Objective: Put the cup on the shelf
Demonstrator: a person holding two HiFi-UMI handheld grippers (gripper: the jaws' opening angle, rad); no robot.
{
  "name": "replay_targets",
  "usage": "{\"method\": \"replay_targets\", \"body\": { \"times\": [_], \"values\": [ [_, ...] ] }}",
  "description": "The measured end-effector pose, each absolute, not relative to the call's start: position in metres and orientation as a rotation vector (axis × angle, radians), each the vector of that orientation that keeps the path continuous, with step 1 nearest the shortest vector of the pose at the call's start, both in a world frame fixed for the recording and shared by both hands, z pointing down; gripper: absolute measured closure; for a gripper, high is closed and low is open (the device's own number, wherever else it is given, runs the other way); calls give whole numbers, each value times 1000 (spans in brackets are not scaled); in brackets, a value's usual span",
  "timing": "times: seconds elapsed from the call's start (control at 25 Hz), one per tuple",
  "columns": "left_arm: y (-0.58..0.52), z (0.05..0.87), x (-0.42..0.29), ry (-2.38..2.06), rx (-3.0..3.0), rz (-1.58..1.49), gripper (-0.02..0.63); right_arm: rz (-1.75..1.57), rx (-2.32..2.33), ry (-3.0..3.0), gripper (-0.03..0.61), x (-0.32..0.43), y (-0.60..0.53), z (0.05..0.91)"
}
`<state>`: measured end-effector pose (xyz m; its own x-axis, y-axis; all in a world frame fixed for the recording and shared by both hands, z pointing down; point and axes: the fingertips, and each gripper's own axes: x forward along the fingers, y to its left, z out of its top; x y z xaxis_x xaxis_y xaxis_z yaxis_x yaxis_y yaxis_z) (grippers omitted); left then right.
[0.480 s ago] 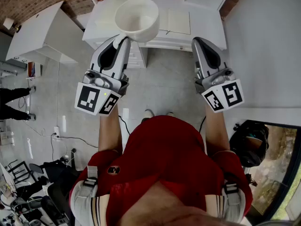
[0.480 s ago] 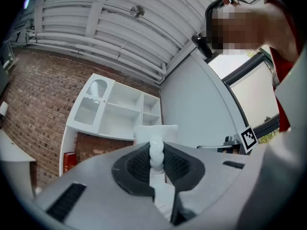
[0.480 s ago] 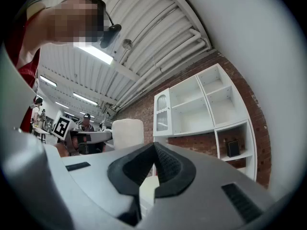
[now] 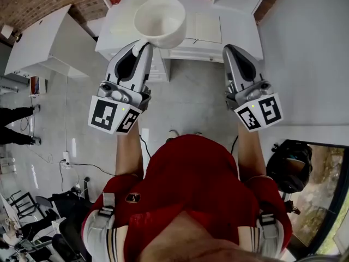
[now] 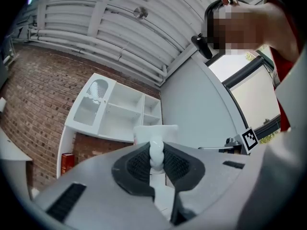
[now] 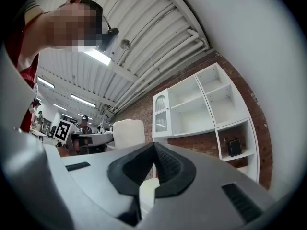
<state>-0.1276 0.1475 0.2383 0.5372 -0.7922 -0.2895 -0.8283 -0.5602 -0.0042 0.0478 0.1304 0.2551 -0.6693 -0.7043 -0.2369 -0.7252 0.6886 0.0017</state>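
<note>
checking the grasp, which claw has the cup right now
The left claw: its jaws pinch the white cup by its handle. The right claw has its jaws together with nothing between them.

A white counter (image 4: 240, 34) stands at the far side, with an open notebook (image 4: 204, 26) lying flat on it. To its left a second white table (image 4: 52, 40) sits by the brick wall (image 4: 32, 1). The floor (image 4: 191, 97) is grey, and a thin cable (image 4: 82, 161) trails across it. A black backpack (image 4: 289, 168) lies at the right, just beside a dark-framed pane (image 4: 322, 201) showing greenery. At the far left edge stands a person in dark trousers (image 4: 16, 113) — office chairs (image 4: 27, 222) cluster lower down. The wearer's red shirt (image 4: 191, 184) fills the foreground. In the right gripper view, strip lights (image 6: 98, 56) run under a ribbed ceiling (image 6: 148, 18) — a seated person (image 6: 84, 123) shows far off.
</note>
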Motion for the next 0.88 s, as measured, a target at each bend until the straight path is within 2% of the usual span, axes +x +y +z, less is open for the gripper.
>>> {"method": "replay_targets", "body": {
  "times": [0.88],
  "values": [
    [122, 216, -188, 1315, -2624, 439, 568, 114, -1206, 2635, 581, -9, 119, 260]
  ]
}}
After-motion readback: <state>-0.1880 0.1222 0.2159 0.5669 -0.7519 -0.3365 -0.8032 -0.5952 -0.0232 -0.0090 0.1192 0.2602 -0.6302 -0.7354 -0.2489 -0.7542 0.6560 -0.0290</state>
